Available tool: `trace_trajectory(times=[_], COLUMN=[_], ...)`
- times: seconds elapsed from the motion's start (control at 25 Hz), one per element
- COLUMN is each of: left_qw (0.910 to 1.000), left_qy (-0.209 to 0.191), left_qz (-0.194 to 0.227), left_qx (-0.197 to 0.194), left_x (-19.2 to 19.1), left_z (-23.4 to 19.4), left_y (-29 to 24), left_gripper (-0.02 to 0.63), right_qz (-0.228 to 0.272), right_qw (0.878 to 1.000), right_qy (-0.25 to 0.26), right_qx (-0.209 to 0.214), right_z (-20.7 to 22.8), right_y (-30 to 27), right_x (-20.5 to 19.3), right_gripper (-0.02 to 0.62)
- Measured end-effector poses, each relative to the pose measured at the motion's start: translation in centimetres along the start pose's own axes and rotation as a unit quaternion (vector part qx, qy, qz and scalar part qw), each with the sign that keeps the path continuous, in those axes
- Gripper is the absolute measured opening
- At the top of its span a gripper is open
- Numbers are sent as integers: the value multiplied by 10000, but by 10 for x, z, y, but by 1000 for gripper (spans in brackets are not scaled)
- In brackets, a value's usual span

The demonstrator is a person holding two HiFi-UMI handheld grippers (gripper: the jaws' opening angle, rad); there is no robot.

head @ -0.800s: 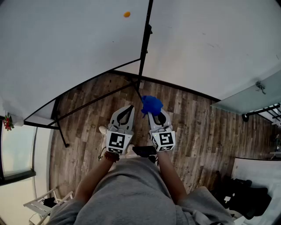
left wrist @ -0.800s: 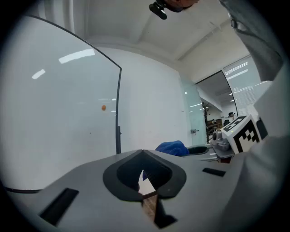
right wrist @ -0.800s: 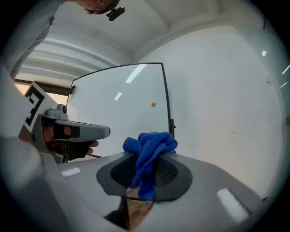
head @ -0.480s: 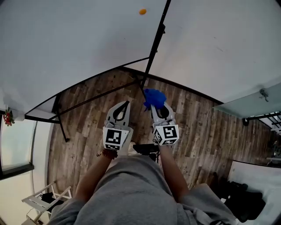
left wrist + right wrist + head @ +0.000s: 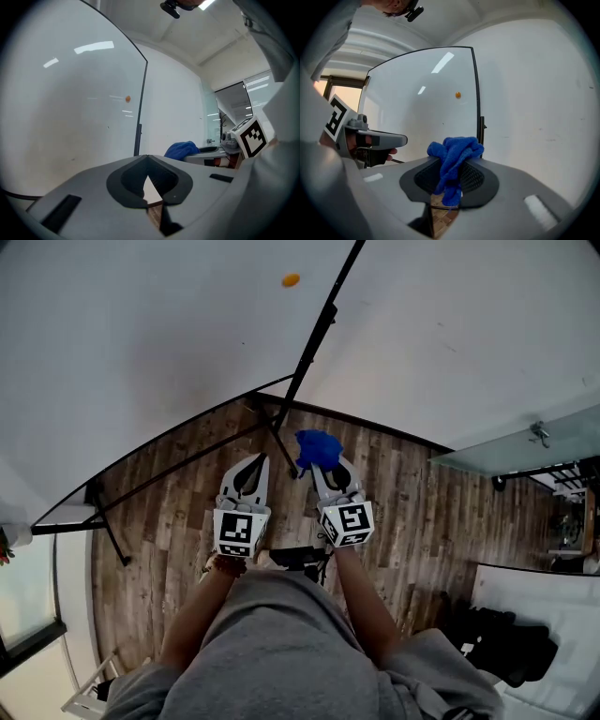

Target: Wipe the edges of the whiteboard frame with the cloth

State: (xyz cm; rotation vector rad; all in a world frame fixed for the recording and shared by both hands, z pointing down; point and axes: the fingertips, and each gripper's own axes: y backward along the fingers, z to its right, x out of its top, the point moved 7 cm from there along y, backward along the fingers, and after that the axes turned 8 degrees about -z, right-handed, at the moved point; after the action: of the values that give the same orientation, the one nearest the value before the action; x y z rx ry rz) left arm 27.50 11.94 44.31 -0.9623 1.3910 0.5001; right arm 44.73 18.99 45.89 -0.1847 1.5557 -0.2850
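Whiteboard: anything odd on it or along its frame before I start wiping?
Only a small orange spot on the whiteboard near its black frame edge; magnet or mark, I cannot tell. Nothing looks bent, damaged or spilled.

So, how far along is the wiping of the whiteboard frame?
Done: the blue cloth is clamped in the right gripper. In hand: it is held close to the lower part of the black frame edge; contact is unclear. Left: apparently all the wiping. The left gripper is shut, empty.

The whiteboard frame [image 5: 310,351] blocks ahead; open room over the floor [image 5: 403,502] rightward.
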Motion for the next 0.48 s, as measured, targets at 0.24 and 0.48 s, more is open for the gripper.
trace_trajectory(times=[0.24, 0.48], left_qw=[9994, 9972], left_qy=[-30, -45], left_qz=[-79, -264], left_qx=[-325, -705], left_x=[13, 19], left_z=[-26, -50], left_y=[-42, -86], left_gripper=[9, 9], right_qz=[-192, -361], right_qw=[9997, 9991], right_qy=[14, 25], right_qx=[-156, -238], right_z=[16, 32], right_y=[-40, -81], right_x=[6, 8], right_gripper=[104, 104])
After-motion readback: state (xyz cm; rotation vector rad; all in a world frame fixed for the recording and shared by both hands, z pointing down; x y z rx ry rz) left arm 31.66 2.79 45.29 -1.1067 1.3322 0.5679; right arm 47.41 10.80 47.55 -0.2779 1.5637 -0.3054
